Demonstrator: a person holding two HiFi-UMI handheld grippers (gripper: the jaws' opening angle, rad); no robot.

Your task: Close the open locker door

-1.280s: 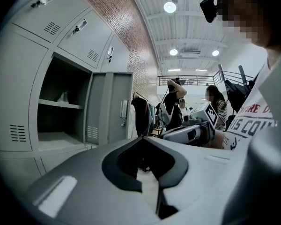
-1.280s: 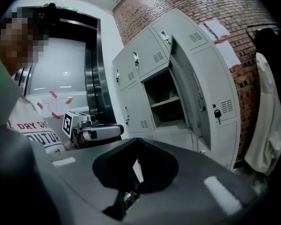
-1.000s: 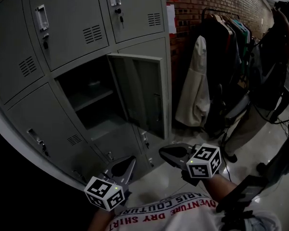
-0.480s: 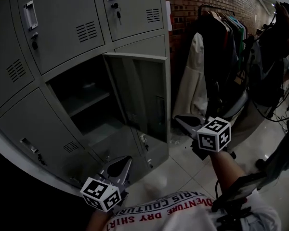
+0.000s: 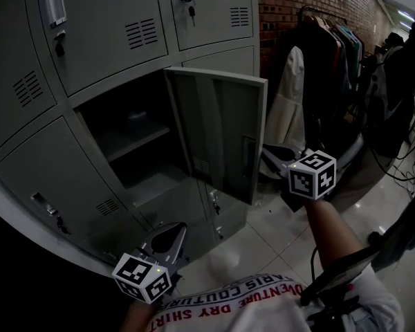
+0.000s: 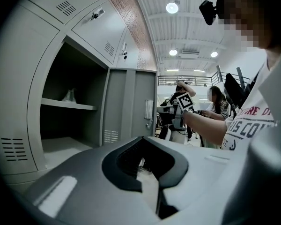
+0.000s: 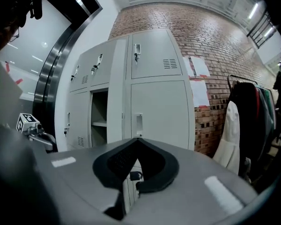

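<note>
The open locker door (image 5: 221, 133) stands out from the grey locker bank, its dark compartment (image 5: 131, 140) with one shelf exposed. My right gripper (image 5: 270, 152) is shut and empty, just to the right of the door's free edge, on its outer side. In the right gripper view the door's outer face (image 7: 154, 111) and its handle (image 7: 138, 124) lie straight ahead of the right gripper (image 7: 136, 142). My left gripper (image 5: 176, 229) hangs low before the bottom lockers, shut and empty. The left gripper (image 6: 140, 140) faces the door's inner face (image 6: 131, 108).
Closed lockers (image 5: 104, 26) surround the open one; keys hang in the lower doors (image 5: 214, 203). A clothes rack (image 5: 328, 54) with a white garment (image 5: 290, 109) stands along the brick wall (image 5: 290, 5) to the right. A person (image 5: 401, 88) stands beyond it.
My right gripper has risen from near the floor and moved up beside the door's free edge. The left gripper has hardly moved. The door still stands open.
</note>
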